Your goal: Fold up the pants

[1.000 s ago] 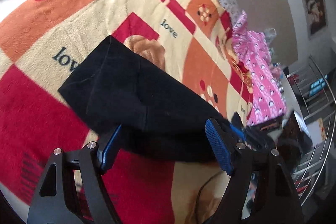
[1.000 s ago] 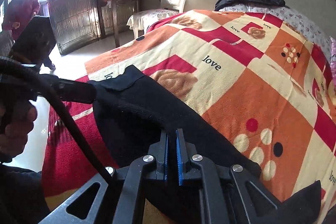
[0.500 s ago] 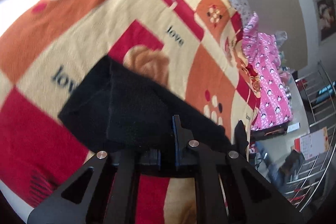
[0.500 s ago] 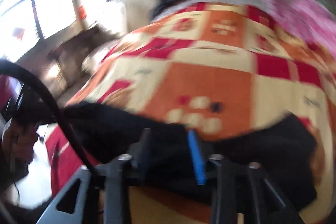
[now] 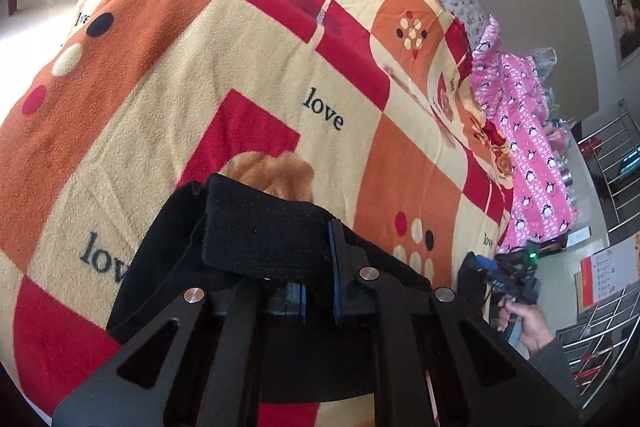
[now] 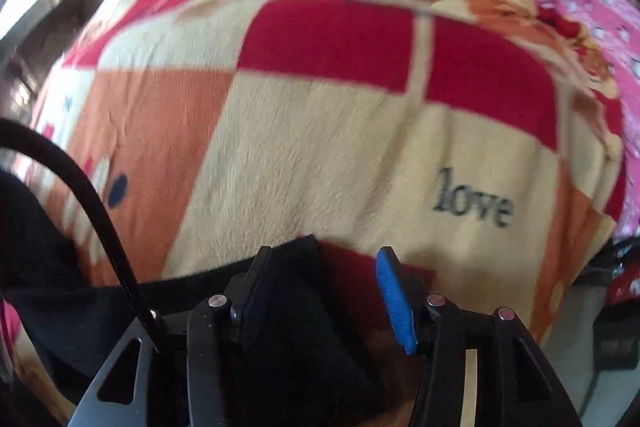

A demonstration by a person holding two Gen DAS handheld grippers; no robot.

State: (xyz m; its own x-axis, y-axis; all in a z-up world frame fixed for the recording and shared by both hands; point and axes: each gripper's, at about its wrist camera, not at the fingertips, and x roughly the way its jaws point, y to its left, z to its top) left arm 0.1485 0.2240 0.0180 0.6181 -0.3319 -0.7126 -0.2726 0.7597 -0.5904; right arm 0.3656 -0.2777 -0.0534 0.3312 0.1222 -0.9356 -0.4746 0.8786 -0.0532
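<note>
Jaws of the left gripper stand nearly together, clamped on a thick fold of the black pants, whose ribbed waistband edge bunches up and drapes over the left finger. From that grip the dark, fleecy cloth spreads down and to the left, one zigzag-stitched hem running along its lower left side, and lies on the blanket, a fleece in red, orange and cream squares printed with roses, dots and the word "love". The right gripper has just been opening: its blue-padded fingers now stand well apart, with a corner of the pants lying between them against the left finger while the right pad is clear of the cloth, so nothing is pinched. That view is blurred, and more of the black cloth trails off to the lower left under a black cable. Past the blanket's far edge lies a pink spotted cloth. At the right of the left view, the person's right hand grips the other tool's handle, near a metal rack.
</note>
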